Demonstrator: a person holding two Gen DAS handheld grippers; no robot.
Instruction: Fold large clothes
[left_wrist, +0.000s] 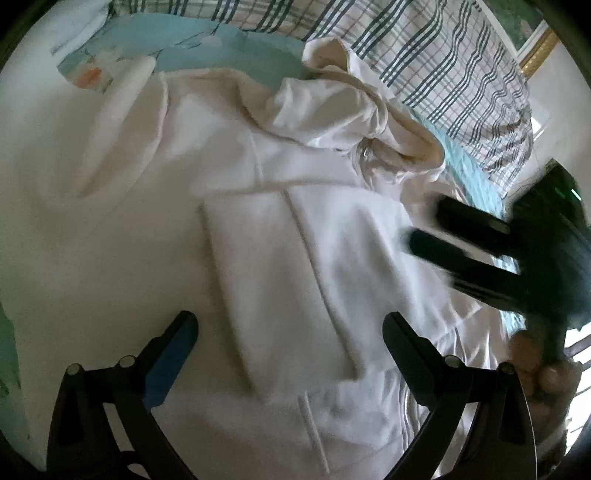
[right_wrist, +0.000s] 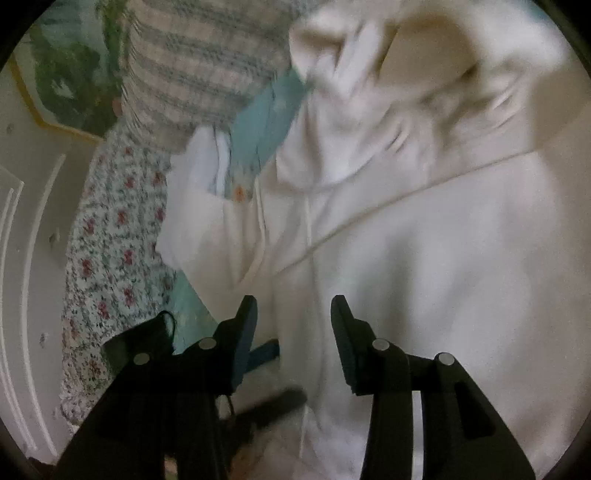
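While the white hoodie (left_wrist: 280, 236) lies spread flat on the bed (left_wrist: 229, 48), its long axis runs from 6 o'clock up to the hood (left_wrist: 354, 96) at 1 o'clock ahead of the left hand-held gripper (left_wrist: 290, 325), which hangs wide open and empty right over it. At 3 o'clock the right hand-held gripper (right_wrist: 293, 306), also parted and empty, sits nearer the zipper side. One hoodie, two grippers.

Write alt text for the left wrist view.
A white hoodie lies spread front-up on a bed, its hood bunched at the top near a plaid blanket. The open left gripper hovers over its front pocket, and the right gripper reaches in from the right edge, blurred.
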